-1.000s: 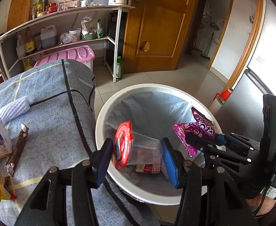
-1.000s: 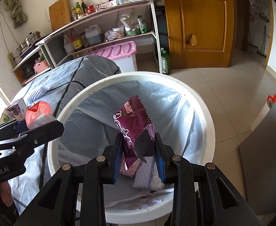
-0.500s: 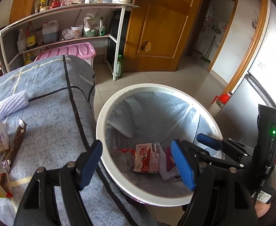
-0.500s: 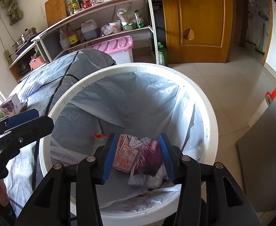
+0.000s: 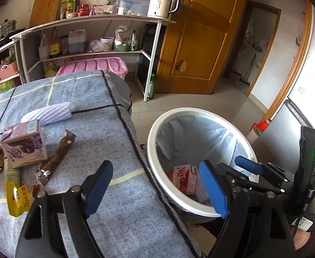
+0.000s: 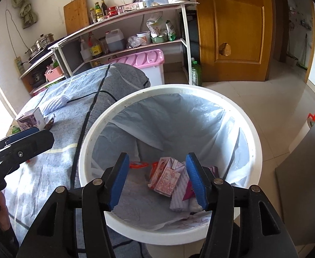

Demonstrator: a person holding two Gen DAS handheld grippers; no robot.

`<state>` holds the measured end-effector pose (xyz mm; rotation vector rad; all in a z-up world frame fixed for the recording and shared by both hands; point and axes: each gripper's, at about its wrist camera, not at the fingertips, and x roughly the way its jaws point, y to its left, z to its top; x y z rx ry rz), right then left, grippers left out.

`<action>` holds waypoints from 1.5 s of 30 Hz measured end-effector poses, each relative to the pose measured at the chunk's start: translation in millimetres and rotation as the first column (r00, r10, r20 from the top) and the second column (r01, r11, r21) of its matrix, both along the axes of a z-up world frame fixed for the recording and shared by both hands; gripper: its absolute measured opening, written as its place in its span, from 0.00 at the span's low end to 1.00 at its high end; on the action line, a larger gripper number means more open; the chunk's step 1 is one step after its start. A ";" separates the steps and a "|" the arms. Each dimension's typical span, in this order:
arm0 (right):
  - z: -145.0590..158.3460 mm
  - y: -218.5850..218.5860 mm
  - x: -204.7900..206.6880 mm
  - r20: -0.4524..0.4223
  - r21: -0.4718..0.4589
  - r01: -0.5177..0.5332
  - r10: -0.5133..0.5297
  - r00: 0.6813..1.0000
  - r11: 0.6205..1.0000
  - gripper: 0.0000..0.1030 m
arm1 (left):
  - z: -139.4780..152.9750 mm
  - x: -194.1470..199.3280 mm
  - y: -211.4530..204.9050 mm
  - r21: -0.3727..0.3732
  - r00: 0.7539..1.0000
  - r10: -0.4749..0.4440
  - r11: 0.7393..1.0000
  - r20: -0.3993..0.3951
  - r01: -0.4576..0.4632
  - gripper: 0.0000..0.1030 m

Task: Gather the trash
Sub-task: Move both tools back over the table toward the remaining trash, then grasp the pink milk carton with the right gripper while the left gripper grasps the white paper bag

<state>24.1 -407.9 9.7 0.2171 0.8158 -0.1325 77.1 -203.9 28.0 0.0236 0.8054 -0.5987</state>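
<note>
Now both sets of jaws have just been opening, and nothing is held between them: the left gripper (image 5: pixel 157 188) is spread wide over the blue cloth's (image 5: pixel 82 99) edge, the right gripper (image 6: pixel 157 179) parted above the white bin (image 6: pixel 254 142). A pink carton (image 6: pixel 167 179) is seen lying inside; a purple carton (image 5: pixel 24 147) and brown wrapper (image 5: pixel 57 157) are left on the cloth.

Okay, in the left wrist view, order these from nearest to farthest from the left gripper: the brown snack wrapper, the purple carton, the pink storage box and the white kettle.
From the left gripper:
1. Brown snack wrapper, on the blue cloth, just left.
2. Purple carton, farther left on the cloth.
3. Pink storage box, behind the table on the floor.
4. White kettle, on the top shelf.
</note>
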 end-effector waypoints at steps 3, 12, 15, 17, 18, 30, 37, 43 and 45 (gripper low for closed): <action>4.3 12.3 0.3 0.012 -0.003 -0.021 0.021 1.000 1.000 0.55 | 3.7 -1.9 18.1 -0.009 1.000 0.030 1.000 0.006 -0.030 0.82; 14.3 53.1 3.7 0.054 0.004 -0.091 0.091 0.994 0.996 0.56 | 7.8 -7.4 75.3 -0.008 0.989 0.144 0.990 0.038 -0.143 0.82; 16.0 67.9 6.6 0.068 0.011 -0.123 0.122 0.990 0.992 0.56 | 5.9 -8.1 95.4 -0.011 0.983 0.182 0.983 0.028 -0.182 0.82; 16.5 79.2 9.9 0.072 0.012 -0.148 0.147 0.987 0.989 0.57 | 5.5 -8.3 108.8 -0.003 0.977 0.211 0.978 0.034 -0.211 0.82; 16.4 84.1 11.5 0.072 0.011 -0.161 0.160 0.985 0.987 0.57 | 5.2 -9.6 115.8 0.004 0.974 0.222 0.975 0.043 -0.223 0.82; 8.6 142.9 35.5 0.050 -0.001 -0.282 0.282 0.958 0.959 0.57 | -9.2 -1.1 195.4 0.019 0.946 0.324 0.946 0.020 -0.324 0.82; 8.3 172.1 60.2 0.052 0.003 -0.365 0.365 0.930 0.931 0.65 | -16.4 9.1 238.5 -0.017 0.925 0.381 0.924 -0.012 -0.381 0.90; 11.8 193.1 88.8 0.072 -0.020 -0.448 0.448 0.891 0.894 0.67 | -19.6 25.2 262.3 -0.039 0.919 0.393 0.918 -0.034 -0.394 0.92; 13.5 197.9 99.1 0.077 -0.017 -0.473 0.473 0.878 0.881 0.67 | -21.3 31.7 266.9 -0.025 0.917 0.398 0.917 -0.036 -0.399 0.92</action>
